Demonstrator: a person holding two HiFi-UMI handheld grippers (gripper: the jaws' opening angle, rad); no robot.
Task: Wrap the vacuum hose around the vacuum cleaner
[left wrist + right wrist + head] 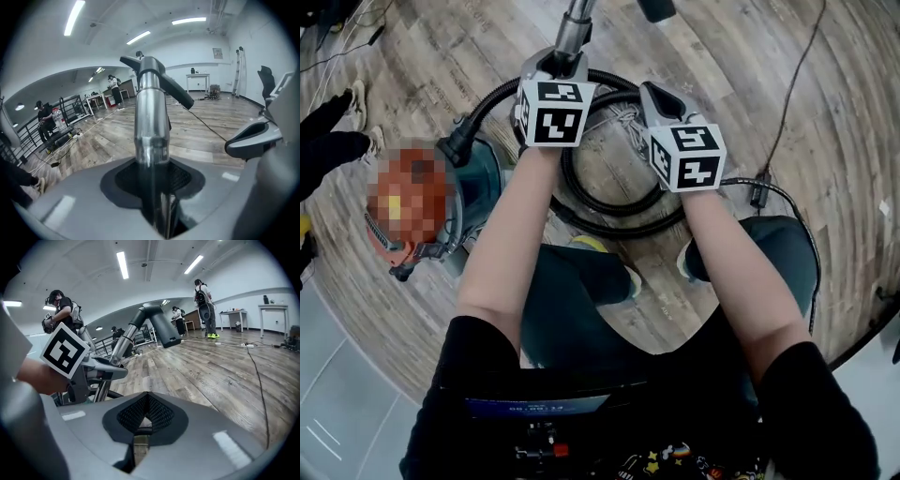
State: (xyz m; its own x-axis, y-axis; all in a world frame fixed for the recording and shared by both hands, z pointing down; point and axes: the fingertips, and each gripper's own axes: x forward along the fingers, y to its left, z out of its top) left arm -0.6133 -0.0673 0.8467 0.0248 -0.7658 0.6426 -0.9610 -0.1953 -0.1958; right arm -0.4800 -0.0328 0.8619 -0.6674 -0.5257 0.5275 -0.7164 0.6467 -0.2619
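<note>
Jaws first: the left gripper is clamped tight on the metal wand. The tube fills the gap between its jaws and runs straight up and away from them to a dark angled piece at the far end. The right gripper is closed down to a thin slit with nothing in it, so that's the free one.

What the next move turns on, as far as I can judge, is where the hose lies. It's in loose black loops on the wood floor, below both grippers and mostly under the gap between them, just in front of the person's legs. The right gripper looks nearer to the bulk of those loops. The vacuum cleaner sits off to the left, just beside the left forearm, so the hose would have to be carried leftward to go around it.

Hard to make out:
- The marker cube blocks where the hose meets the wand.
- The near side of the loops runs behind the arms and legs.
- The left arm and a mosaic patch cover a good part of the vacuum body, so I can't tell if any hose is on it yet.
</note>
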